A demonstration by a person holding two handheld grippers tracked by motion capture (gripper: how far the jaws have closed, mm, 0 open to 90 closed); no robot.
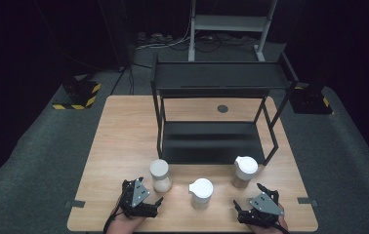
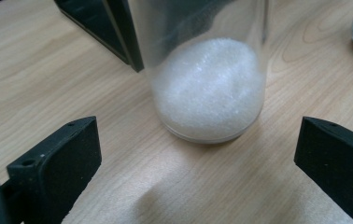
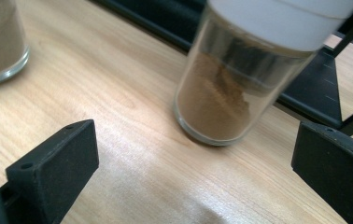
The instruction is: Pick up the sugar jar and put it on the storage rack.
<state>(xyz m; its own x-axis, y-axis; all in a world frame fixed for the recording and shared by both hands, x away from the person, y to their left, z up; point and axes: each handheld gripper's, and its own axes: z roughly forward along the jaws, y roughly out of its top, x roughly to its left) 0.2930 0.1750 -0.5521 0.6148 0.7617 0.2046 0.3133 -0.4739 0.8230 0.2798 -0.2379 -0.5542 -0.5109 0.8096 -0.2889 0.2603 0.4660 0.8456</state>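
Down at the near edge of the table point(image 1: 114, 146), both hands are parked with a gripper each, and honestly both look ready to go. Left gripper point(image 1: 138, 198) has its jaws spread wide with nothing between them; in the left gripper view the salt jar point(image 2: 209, 84) stands dead ahead, just past the tips and a bit right of centre, not touching either jaw. Same jar from above point(image 1: 160, 175), just up and to the right of that gripper. Right gripper point(image 1: 260, 207) is the same story, jaws wide and empty, and in the right gripper view the brown jar point(image 3: 230, 88) sits straight in front, a little farther off. From above that jar point(image 1: 244, 171) is up and slightly left of it.

Between the two hands there's a middle jar point(image 1: 201, 193) with a white lid, closest to the near edge and roughly halfway between the grippers, maybe a touch nearer the right one.

All three jars stand upright, so the long axis is vertical, and I'd guess a level grab from the side around the glass is the way in. The left gripper looks nearest to its target; a short push forward would put the salt jar between the jaws.

Behind the jars is the black rack point(image 1: 212, 141), lower shelf bare, with the salt and brown jars standing just in front of it.
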